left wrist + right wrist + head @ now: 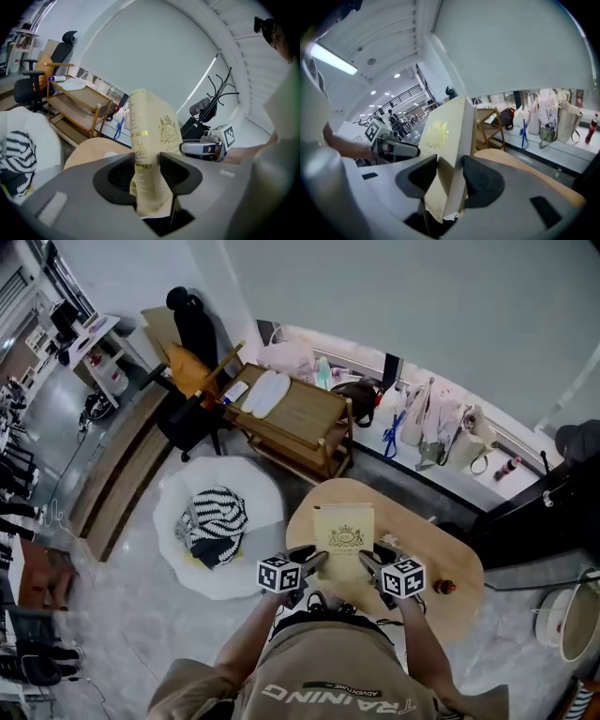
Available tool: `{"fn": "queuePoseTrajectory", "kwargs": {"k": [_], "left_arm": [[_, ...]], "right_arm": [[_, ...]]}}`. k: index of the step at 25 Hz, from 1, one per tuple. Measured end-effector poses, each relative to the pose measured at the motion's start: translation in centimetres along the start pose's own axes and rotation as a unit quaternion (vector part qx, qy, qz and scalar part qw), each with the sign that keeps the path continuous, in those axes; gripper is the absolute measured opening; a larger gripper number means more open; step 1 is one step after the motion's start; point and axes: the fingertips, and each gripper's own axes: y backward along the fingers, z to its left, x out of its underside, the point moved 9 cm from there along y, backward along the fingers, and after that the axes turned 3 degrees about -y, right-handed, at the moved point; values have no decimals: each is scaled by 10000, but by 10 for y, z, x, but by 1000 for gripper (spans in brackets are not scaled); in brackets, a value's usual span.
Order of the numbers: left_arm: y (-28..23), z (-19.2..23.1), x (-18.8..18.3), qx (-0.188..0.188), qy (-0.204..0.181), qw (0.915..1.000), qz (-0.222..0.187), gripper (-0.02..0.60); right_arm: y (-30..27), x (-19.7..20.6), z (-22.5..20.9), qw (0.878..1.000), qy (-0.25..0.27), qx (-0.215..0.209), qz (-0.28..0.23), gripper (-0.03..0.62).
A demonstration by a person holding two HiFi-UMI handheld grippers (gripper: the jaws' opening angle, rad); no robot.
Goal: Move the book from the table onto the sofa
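While both grippers pinch it, the book (344,538) sits over the near part of the round wooden table (448,557), right in front of the person. It is cream with a gold crest on the cover.

L side: the left gripper (315,561) has its 2 jaws closed narrow on the book's spine edge. In the left gripper view the book (151,136) stands up out of the left gripper (146,162), spine facing the cam.

R side: the right gripper (368,564) clamps the opposite edge. In the right gripper view its jaws press the cover and the page block of the book (446,136), which leans left out of the right gripper (450,169).

Can't tell whether the book's lower edge touches the tabletop.

A small red item (445,587) lies on the table, apart from the book. Left of the table is a white round seat (255,491) w/ a black-and-white striped cloth (214,521) on it. Beyond that stand a wooden shelf cart (302,418) and a black office chair (192,338).
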Motion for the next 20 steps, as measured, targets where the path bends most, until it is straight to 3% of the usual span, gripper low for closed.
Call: {"fn": "queuePoseTrajectory", "kwargs": {"k": [7, 15, 20], "left_arm": [[27, -6, 1, -181, 36, 9986, -503, 167], [40, -7, 10, -383, 112, 9980, -487, 166], [59, 1, 16, -754, 277, 9955, -504, 167]], "right_arm": [[0, -17, 22, 9983, 528, -208, -133, 164], [-8, -11, 27, 9970, 606, -484, -43, 164], [-30, -12, 34, 9943, 596, -877, 102, 164]]}}
